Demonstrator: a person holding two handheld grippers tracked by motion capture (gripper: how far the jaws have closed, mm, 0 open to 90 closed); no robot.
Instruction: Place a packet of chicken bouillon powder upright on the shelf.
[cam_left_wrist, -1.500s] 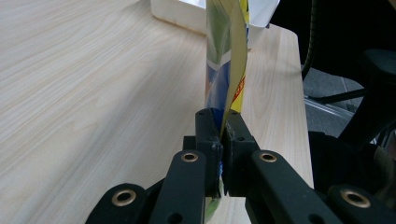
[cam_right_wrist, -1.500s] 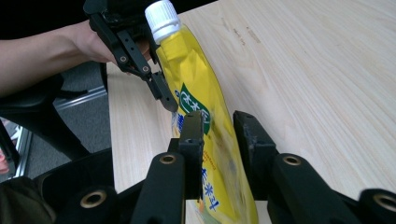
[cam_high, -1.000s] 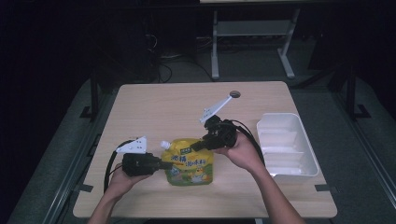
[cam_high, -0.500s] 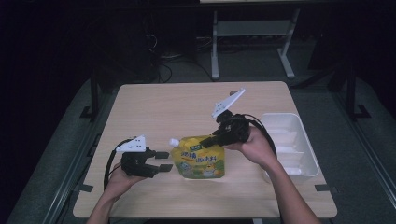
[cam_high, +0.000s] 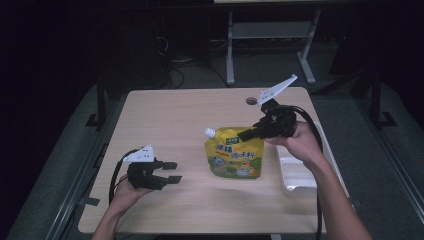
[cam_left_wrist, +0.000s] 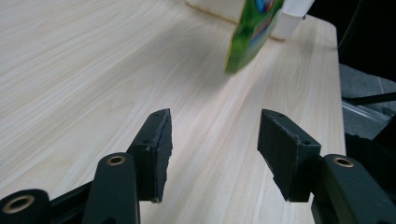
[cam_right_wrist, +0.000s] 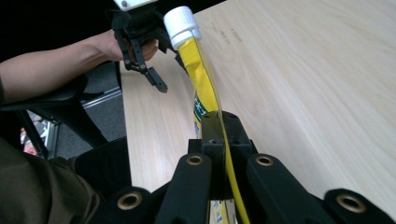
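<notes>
— Where was the pouch at that moment?

— The yellow spouted pouch (cam_high: 234, 155) hung from my right gripper (cam_high: 248, 134), lifted off the wooden bench (cam_high: 190, 115). My right fingers (cam_right_wrist: 205, 135) were clamped flat on its upper edge, no gap between them but the film itself. In the right gripper view the edge ran straight out from between those fingers, up to the white screw cap (cam_right_wrist: 182, 21) at the far end. From above, the cap sat to the left of my right fingers, and the printed body dropped below them toward the bench.

— And your left hand?

— My left gripper (cam_high: 169, 171) held nothing. Its fingers (cam_left_wrist: 154, 149) stood well apart, with bare bench showing through the gap. They pointed toward the pouch but stayed clear of it; in the left gripper view, the pouch's green lower corner (cam_left_wrist: 250, 37) hung beyond the fingertips, above the wood, blurred.

— Anything else on the bench?

— A white tray (cam_high: 295, 175) lay just beside the pouch, under my right forearm (cam_high: 320, 165). Near the bench's far edge, beyond my right fingers, sat a small dark round thing (cam_high: 251, 100); I could not tell what it was.
</notes>
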